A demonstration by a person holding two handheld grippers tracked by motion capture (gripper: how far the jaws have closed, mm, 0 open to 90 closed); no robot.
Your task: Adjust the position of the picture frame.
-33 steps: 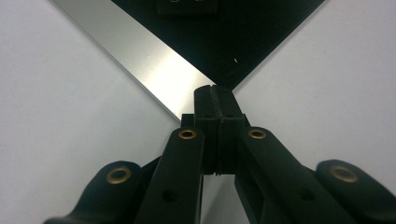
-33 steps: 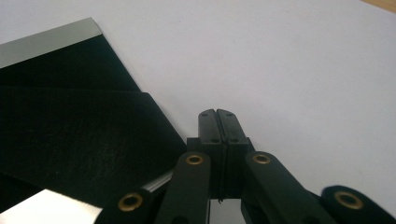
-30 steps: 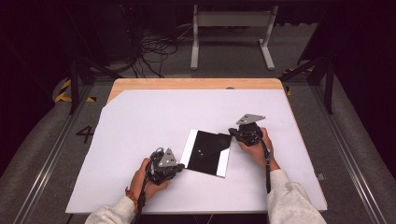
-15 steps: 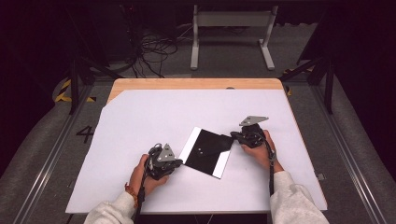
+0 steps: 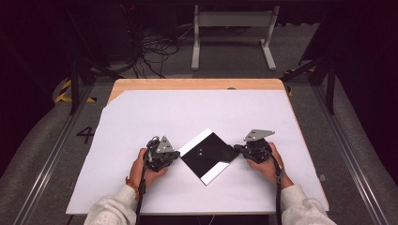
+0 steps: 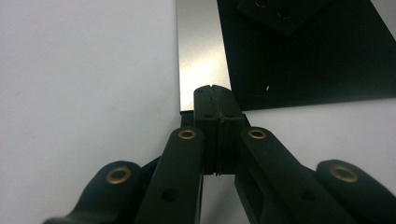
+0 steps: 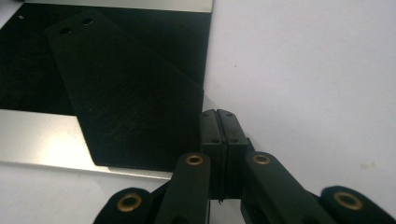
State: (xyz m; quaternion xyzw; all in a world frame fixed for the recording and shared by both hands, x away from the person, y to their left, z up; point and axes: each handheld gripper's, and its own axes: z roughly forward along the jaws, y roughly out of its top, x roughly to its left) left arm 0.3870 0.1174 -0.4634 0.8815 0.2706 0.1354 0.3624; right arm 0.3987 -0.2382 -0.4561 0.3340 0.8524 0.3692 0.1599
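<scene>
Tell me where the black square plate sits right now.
In the high view, the black square plate lies turned like a diamond on the white table cover, near its front edge, between the left claw and right claw.

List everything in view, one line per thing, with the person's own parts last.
Black plate: one, black with silvery strips along two edges, turned like a diamond at the table's near middle, between the two grippers.
Small black piece: one, black with two holes near one end, lying on the black plate.
White sheet: one, white, covering most of the tabletop.
Table: one, bare wood showing along its far edge.
Metal stand: one, grey, on the floor beyond the table.
Cables: a tangle, black, on the floor beyond the table.
Left gripper: one, black, jaws closed at the plate's corner.
Right gripper: one, black, jaws closed at the plate's opposite corner.
Hands: two, pale sleeves, at the near edge.
</scene>
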